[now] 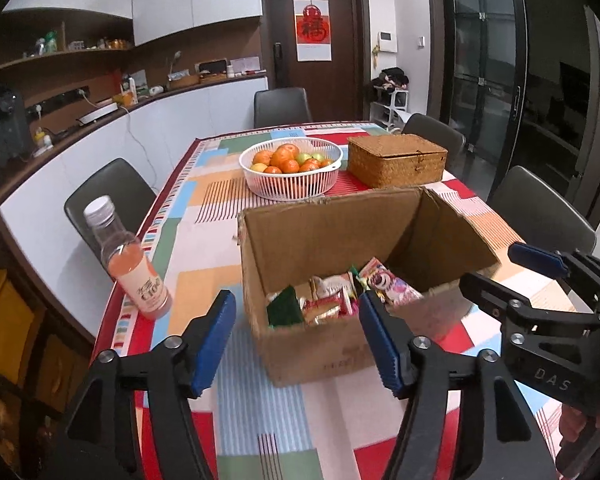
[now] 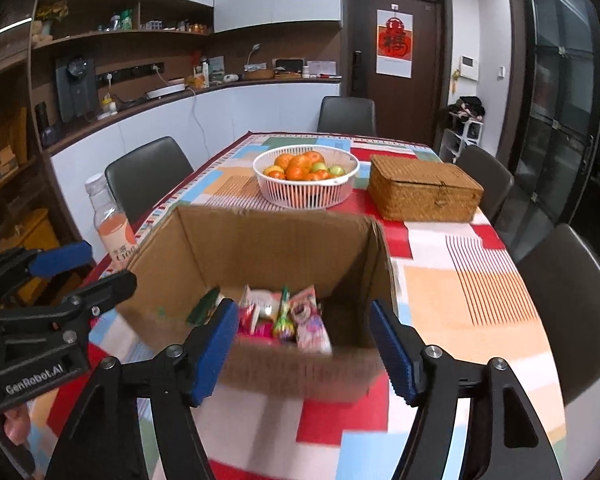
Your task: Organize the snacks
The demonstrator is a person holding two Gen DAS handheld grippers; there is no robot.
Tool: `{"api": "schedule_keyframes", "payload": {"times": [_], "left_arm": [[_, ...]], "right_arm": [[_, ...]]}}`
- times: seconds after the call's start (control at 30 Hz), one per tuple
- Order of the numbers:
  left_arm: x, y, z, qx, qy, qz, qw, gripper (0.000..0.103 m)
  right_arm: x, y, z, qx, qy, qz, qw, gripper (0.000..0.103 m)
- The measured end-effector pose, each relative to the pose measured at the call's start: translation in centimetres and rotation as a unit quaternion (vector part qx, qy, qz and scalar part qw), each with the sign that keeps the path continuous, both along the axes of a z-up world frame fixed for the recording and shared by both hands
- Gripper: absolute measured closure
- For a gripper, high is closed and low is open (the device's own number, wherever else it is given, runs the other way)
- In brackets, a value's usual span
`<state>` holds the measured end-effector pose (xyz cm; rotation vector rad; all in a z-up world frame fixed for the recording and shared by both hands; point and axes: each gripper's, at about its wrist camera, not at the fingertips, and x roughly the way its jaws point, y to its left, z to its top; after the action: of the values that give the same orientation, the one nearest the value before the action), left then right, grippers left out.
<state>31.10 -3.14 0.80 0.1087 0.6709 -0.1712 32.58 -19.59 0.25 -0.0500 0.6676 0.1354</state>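
An open cardboard box stands on the table with several wrapped snack packets on its bottom. My left gripper is open and empty, just in front of the box's near wall. My right gripper is open and empty, also at the near wall; it shows at the right of the left wrist view. The left gripper shows at the left of the right wrist view. A bottle of pink drink stands left of the box.
A white basket of oranges and green fruit and a shut wicker box stand behind the cardboard box on the patterned tablecloth. Dark chairs surround the table.
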Motion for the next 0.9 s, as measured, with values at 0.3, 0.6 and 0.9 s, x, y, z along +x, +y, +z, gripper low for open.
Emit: {"api": "schedule_keyframes", "payload": {"times": [0.3, 0.6, 0.9], "left_arm": [[-7.0, 0.8, 0.5, -0.01, -0.037, 0.008, 0.9992, 0.023], [-12.3, 1.7, 0.9, -0.017, -0.055, 0.013, 0.9982, 0.011], [-15.4, 2.5, 2.3, -0.016, -0.084, 0.022, 0.9961, 0.006]], "right_arm": [[-7.0, -0.6, 0.3, 0.009, -0.029, -0.027, 0.999, 0.024], [-12.9, -0.3, 1.2, 0.006, -0.059, -0.037, 0.998, 0.018], [-16.8, 0.4, 3.0, 0.0, -0.09, -0.039, 0.995, 0.017]]}}
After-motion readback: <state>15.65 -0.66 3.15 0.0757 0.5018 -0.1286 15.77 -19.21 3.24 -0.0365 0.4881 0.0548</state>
